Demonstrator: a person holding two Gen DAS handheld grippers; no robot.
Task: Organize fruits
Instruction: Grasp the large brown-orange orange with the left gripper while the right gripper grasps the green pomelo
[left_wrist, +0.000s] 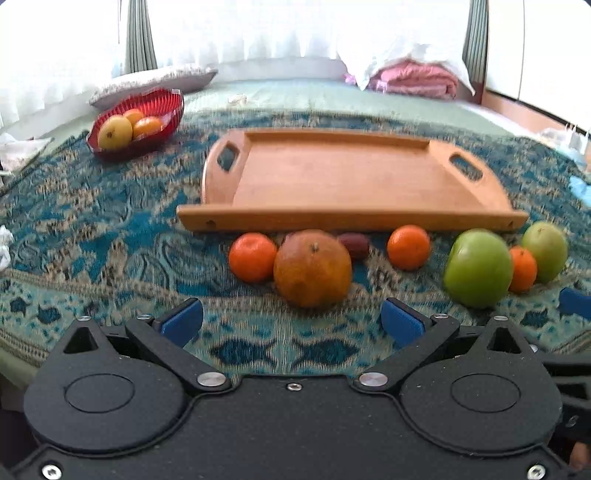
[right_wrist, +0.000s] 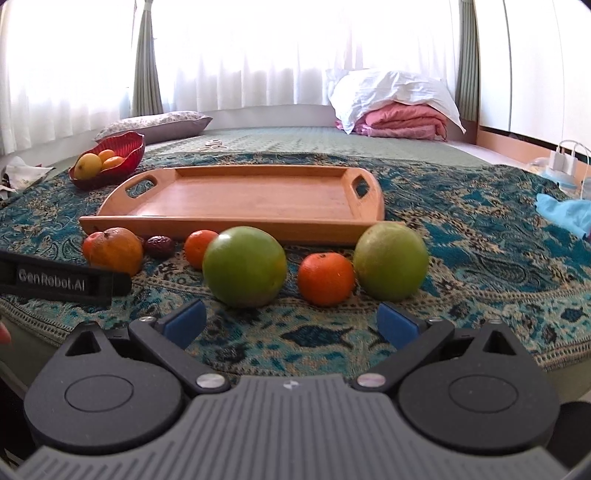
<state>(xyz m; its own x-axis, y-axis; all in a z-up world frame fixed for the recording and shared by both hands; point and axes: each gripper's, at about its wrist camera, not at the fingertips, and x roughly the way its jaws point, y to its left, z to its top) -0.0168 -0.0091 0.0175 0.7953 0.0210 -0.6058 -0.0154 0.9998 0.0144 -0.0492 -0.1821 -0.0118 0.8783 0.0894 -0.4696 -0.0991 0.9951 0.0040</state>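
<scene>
A wooden tray (left_wrist: 347, 181) (right_wrist: 243, 195) lies empty on the patterned cloth. Fruits sit in a row along its near edge: a large orange (left_wrist: 312, 267) (right_wrist: 116, 249), small tangerines (left_wrist: 253, 256) (left_wrist: 408, 246) (right_wrist: 325, 277), a dark date (left_wrist: 354, 244) (right_wrist: 159, 245) and two green apples (left_wrist: 478, 267) (left_wrist: 546, 251) (right_wrist: 244, 266) (right_wrist: 390, 261). My left gripper (left_wrist: 291, 325) is open and empty, just short of the large orange. My right gripper (right_wrist: 291, 323) is open and empty, in front of the green apples and a tangerine.
A red bowl (left_wrist: 147, 110) (right_wrist: 129, 155) with yellow and orange fruit stands at the far left. Pillows (right_wrist: 155, 123) and folded bedding (right_wrist: 400, 120) lie at the back. The left gripper's body (right_wrist: 55, 282) shows at the left of the right wrist view.
</scene>
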